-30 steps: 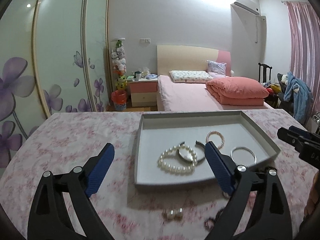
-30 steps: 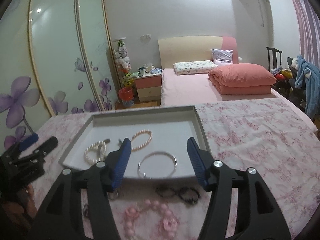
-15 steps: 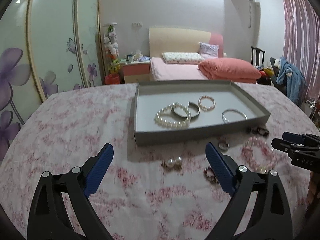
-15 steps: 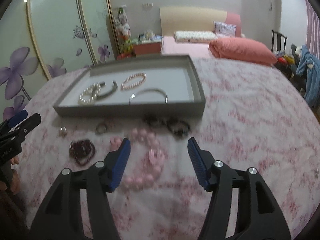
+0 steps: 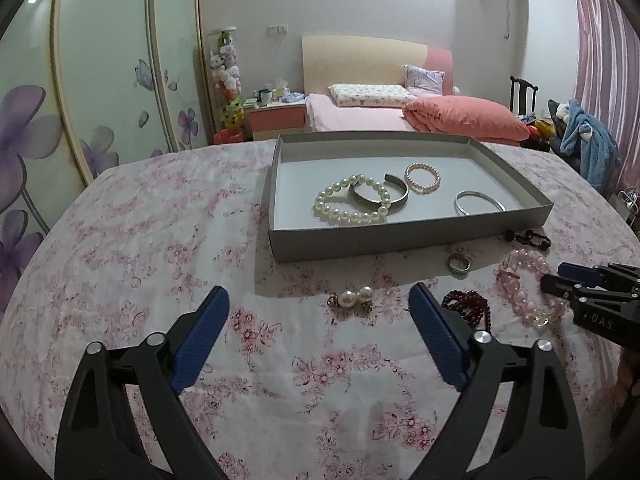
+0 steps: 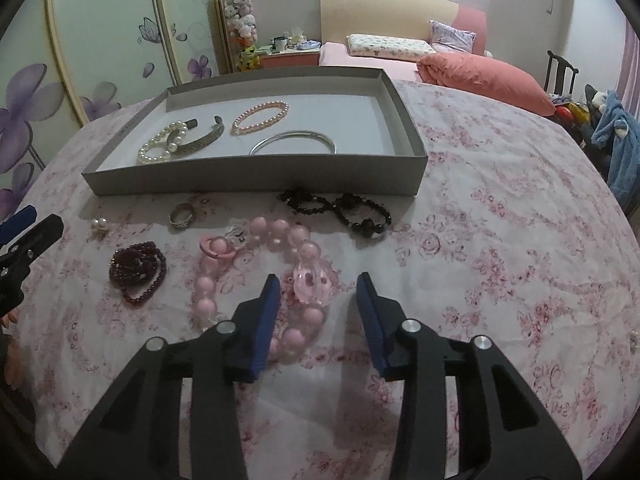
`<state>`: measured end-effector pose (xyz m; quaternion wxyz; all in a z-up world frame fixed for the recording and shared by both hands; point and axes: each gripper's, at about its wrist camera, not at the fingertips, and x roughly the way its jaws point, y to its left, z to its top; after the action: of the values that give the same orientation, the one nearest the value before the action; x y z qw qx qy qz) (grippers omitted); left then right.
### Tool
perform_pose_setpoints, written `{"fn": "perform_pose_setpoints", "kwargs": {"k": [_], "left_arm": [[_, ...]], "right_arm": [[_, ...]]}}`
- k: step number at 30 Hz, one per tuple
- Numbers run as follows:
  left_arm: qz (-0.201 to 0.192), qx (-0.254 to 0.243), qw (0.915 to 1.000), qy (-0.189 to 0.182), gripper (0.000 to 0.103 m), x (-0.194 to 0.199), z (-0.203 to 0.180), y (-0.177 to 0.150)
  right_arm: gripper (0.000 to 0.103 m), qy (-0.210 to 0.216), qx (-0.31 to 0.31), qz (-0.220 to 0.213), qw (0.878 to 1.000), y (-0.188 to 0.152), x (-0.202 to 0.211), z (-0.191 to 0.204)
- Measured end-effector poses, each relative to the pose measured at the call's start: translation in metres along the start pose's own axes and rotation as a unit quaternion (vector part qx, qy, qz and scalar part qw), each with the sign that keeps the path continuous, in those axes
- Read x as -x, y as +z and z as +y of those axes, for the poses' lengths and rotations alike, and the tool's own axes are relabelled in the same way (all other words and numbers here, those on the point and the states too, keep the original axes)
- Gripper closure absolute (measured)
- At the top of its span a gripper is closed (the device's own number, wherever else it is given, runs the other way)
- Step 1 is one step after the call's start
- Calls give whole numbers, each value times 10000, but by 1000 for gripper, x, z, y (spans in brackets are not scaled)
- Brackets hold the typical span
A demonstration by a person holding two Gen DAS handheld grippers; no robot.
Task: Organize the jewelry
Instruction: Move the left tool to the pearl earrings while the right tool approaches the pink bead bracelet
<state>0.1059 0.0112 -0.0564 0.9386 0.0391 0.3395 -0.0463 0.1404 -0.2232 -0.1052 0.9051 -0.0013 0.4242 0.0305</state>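
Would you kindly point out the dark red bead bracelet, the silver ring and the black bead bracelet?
dark red bead bracelet [image 6: 138,270], right wrist view, coiled strands.
silver ring [image 6: 183,215], right wrist view, band.
black bead bracelet [image 6: 340,206], right wrist view, middle beads.

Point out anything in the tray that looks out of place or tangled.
In the grey tray, the white pearl bracelet and the silver cuff overlap, seemingly hooked together, while the small pink bracelet and thin silver bangle lie apart. Nothing looks damaged.

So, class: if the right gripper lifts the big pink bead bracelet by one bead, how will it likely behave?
The pink bead bracelet is a strung loop, so it will probably droop and swing. Its round, glossy beads may slip between the fingers. The large beads suggest noticeable weight.
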Motion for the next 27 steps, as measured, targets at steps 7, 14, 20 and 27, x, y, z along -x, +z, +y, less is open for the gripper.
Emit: {"fn": "perform_pose_setpoints", "kwargs": {"k": [7,14,20,27], "left_arm": [[490,15,9987,-118,35,-21,-1,1],[683,95,9975,-163,52,-27,5,0],[709,-30,9974,-128,57,-32,-2,4],[940,-13,9955,-76,67,-46,-3,8]], "right_arm": [[80,36,5,4,10000,1,-1,-2],[80,64,-11,7,10000,2,-1,-4],[80,65,-13,9,10000,2,-1,-4],[80,66,-15,11,10000,2,-1,-4]]}}
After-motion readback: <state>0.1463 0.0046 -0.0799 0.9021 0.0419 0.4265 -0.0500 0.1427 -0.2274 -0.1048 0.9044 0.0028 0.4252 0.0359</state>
